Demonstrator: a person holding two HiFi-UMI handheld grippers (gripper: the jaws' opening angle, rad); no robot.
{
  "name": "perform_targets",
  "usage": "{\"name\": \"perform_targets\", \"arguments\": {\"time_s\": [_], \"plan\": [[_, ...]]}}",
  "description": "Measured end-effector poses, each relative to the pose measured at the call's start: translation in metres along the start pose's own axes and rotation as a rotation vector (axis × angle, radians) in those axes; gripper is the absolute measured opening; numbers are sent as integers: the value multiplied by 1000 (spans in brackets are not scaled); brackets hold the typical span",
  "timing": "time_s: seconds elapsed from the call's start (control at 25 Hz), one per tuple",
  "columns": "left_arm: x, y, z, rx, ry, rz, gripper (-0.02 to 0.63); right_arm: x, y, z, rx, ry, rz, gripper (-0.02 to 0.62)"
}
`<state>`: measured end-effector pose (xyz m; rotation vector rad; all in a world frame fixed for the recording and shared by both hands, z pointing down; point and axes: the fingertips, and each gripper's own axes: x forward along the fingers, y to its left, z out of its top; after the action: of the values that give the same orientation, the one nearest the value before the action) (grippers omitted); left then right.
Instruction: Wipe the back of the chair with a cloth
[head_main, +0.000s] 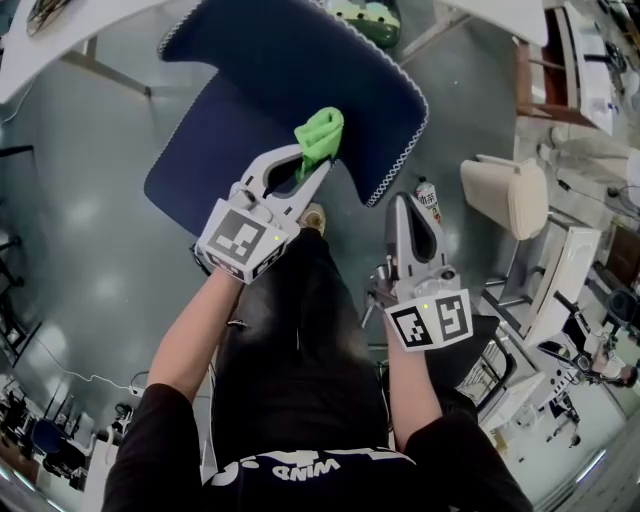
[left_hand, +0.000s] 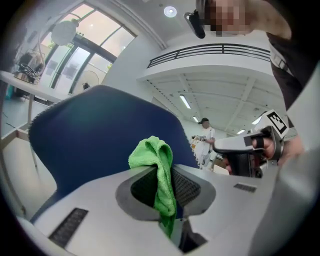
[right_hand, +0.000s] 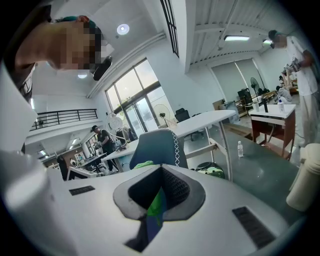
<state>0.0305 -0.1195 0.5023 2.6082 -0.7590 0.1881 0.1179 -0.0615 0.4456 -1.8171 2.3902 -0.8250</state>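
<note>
Cloth (head_main: 320, 138), green and bunched, is clamped between the jaws of the left hand-held gripper (head_main: 318, 165), with a fold standing above the jaw tips and a tail hanging down between them in the left gripper view (left_hand: 155, 165). It sits at the navy backrest (head_main: 300, 60) of the chair, near the white-stitched edge (head_main: 400, 150) on the right side of the head view; actual contact with the fabric cannot be confirmed. The chair seat (head_main: 200, 160) extends to the left of the head view, below the backrest. The right hand-held gripper (head_main: 405, 200) is held apart from the chair, beside that stitched edge, with its jaws together and nothing between them (right_hand: 160, 169); its view looks toward the chair and cloth from a distance. A bottle (head_main: 428, 200) stands on the grey floor (head_main: 80, 230) just beside the right jaw tips. A beige bin (head_main: 510, 195) stands further right; its contents are not visible. A white tabletop (head_main: 60, 40) borders the upper left, and a green-and-black rounded object (head_main: 365, 20) lies beyond the top of the backrest. Open floor surrounds the left side of the chair.
</note>
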Motion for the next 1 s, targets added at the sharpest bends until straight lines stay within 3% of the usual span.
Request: {"name": "perform_targets", "arguments": {"time_s": [0.4,0.68,0.8,1.0], "plan": [[-93,143,7,-4,-53,408,57,15,12,-6,-9,24,42,-11],[-145,216,7,-24,-90,634,58,30,14,-6,-9,37,54,-11],[-149,238,5,-33,-93,677,58,37,15,-4,-12,40,54,-11],[-129,258,1,-14,-71,665,58,45,13,-2,-16,47,45,-11]]}}
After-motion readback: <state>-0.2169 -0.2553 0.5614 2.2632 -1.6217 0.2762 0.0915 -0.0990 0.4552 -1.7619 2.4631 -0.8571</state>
